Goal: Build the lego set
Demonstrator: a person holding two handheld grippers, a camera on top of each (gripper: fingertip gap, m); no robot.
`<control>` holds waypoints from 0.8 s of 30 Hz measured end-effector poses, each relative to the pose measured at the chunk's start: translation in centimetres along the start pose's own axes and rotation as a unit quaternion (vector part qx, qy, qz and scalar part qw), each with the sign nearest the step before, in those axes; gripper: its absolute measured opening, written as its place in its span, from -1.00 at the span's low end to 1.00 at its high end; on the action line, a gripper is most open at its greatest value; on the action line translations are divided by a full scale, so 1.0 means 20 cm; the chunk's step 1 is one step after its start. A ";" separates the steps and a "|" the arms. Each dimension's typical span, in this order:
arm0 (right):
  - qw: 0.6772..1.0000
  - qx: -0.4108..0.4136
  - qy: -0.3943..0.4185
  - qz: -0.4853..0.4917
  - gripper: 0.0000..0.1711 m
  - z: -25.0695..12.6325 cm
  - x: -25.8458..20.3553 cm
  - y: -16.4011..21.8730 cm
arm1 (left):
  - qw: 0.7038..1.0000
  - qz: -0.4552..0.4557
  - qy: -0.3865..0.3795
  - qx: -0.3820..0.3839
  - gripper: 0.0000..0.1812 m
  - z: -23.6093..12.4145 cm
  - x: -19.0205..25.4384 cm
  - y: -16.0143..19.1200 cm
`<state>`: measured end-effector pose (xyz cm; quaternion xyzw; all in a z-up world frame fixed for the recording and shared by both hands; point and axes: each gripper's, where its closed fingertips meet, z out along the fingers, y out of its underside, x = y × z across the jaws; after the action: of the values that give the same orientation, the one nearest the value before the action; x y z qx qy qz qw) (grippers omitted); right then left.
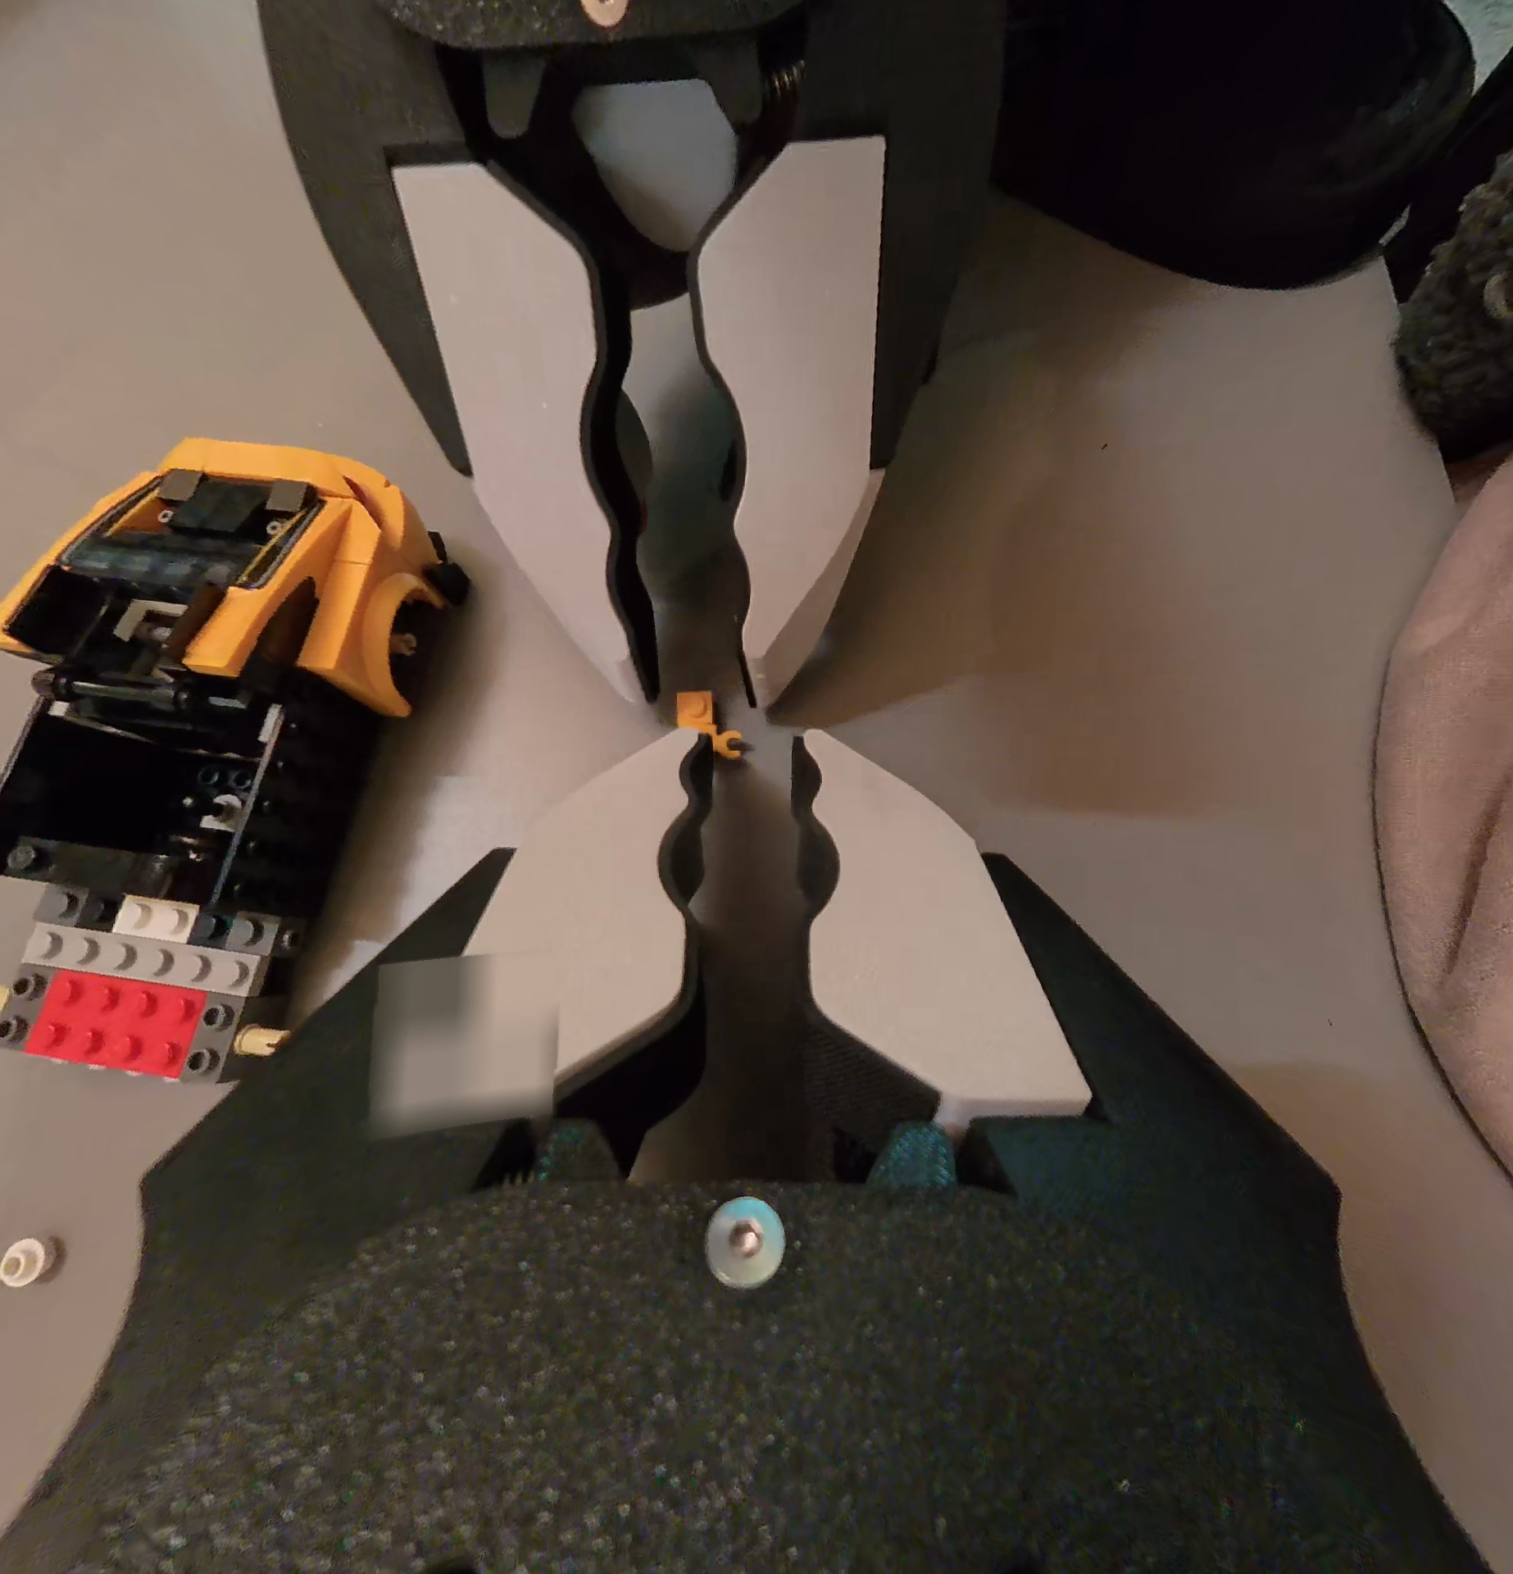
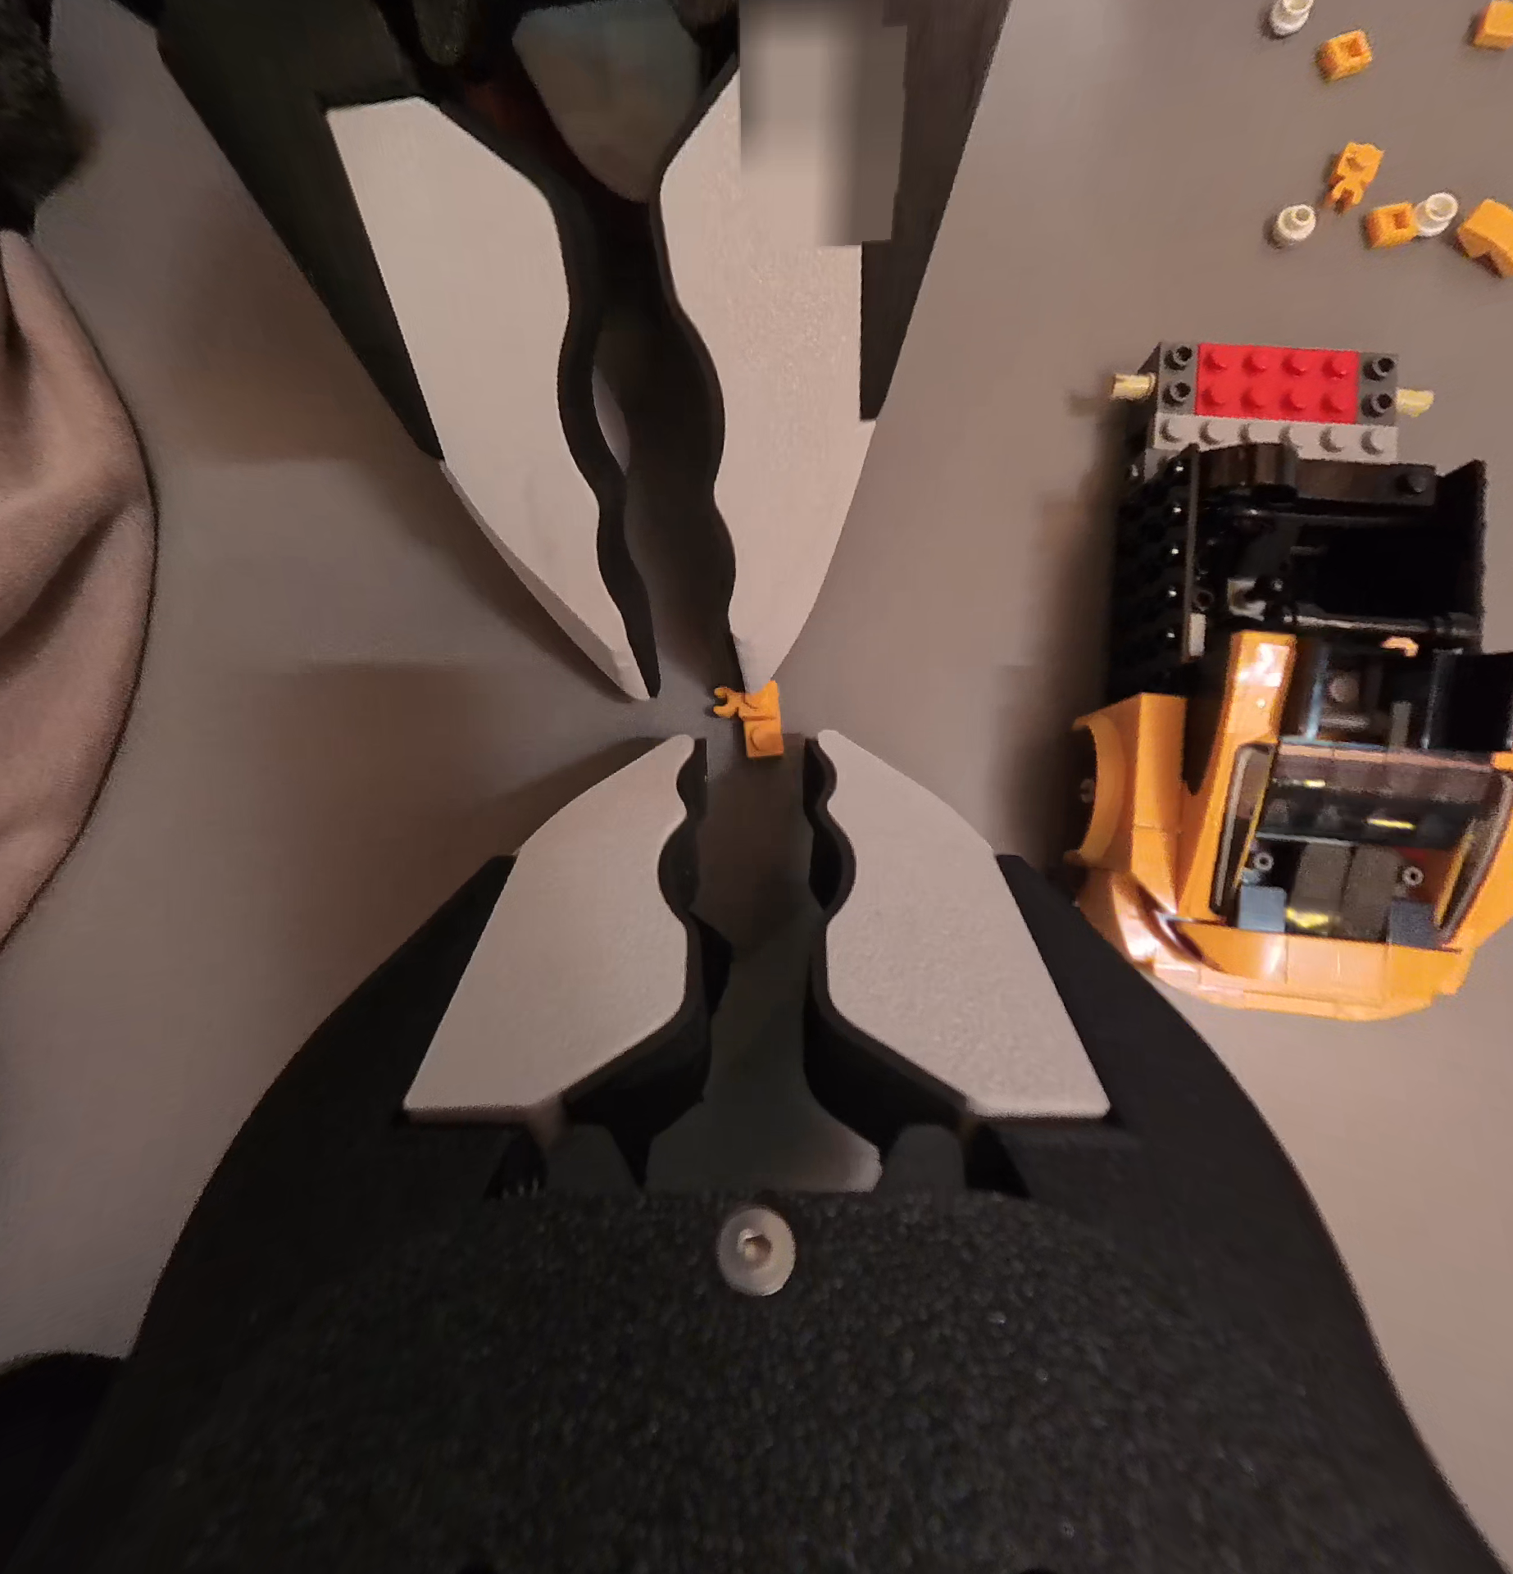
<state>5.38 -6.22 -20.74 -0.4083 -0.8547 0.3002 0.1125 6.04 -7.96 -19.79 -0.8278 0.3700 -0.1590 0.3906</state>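
Note:
A small orange clip piece (image 1: 696, 711) lies on the grey table (image 1: 1077, 639), right where my two grippers meet tip to tip. It also shows in the right wrist view (image 2: 762, 728). My left gripper (image 1: 746, 749) is open a little, with the piece's clip end at its tips. My right gripper (image 2: 753, 749) is open a little, with the piece just inside its right finger. Neither clamps the piece. The half-built orange and black car (image 1: 200, 596) lies to the left, its red brick (image 1: 114, 1022) at the near end. It also shows in the right wrist view (image 2: 1298, 766).
Loose orange and white pieces (image 2: 1417, 213) lie beyond the car's red end. A white round stud (image 1: 25, 1260) lies near the left edge. A pinkish cloth (image 1: 1468, 809) borders the table on the right, with a dark bulky object (image 1: 1230, 128) at the top right. The grippers are tip to tip, or close to it. The white round stud (image 1: 25, 1260) is about equally far from each gripper, around 15 cm. My right wrist view (image 2: 1295, 202) looks at it from another angle.

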 end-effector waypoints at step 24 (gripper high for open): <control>0.999 0.035 0.021 -0.022 -0.91 0.02 0.00 -0.01 | 0.994 -0.100 0.023 0.023 -0.82 -0.03 -0.08 0.01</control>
<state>5.10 -6.49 -20.93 -0.3919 -0.8496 0.3188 0.1515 4.43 -7.14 -19.50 -0.8474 0.2904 -0.2247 0.3835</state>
